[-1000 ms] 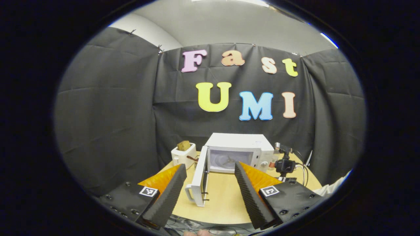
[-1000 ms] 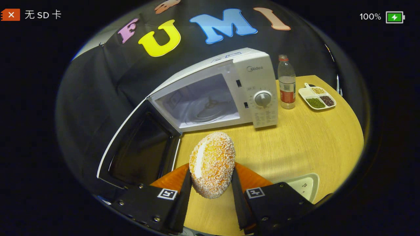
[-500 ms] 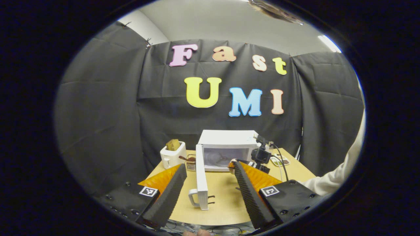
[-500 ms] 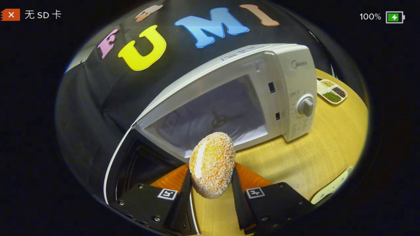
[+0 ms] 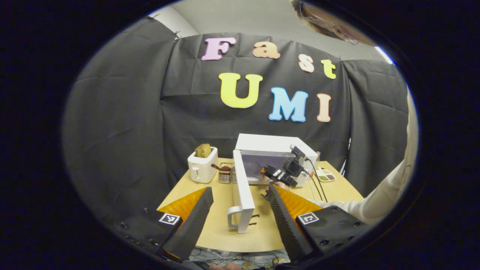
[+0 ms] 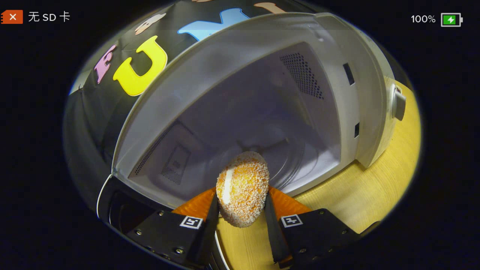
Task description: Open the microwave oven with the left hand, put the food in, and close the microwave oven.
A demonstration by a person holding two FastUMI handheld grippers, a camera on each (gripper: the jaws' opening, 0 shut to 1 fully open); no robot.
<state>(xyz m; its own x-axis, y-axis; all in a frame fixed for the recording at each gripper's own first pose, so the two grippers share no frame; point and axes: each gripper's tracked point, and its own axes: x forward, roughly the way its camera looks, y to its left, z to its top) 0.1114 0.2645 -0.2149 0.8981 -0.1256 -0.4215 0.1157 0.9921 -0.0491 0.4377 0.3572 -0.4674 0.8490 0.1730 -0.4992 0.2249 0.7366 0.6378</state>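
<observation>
Crumb-rough food [image 6: 243, 189], seemingly smooth plastic microwave [image 6: 360, 75], wood-grain table [image 6: 360, 195].

The left tool [image 5: 240, 213] hangs at the near edge of the counter [image 5: 221, 228], its fingers spread wide with nothing between them. Straight ahead of it the microwave oven [image 5: 275, 148] stands with its door [image 5: 243, 191] swung out toward the tool, handle nearest. At the oven's mouth, the right tool [image 5: 275, 175] reaches in, a pale sleeve [image 5: 378, 200] trailing behind. Ahead and left sits a toaster [image 5: 202, 168].
</observation>
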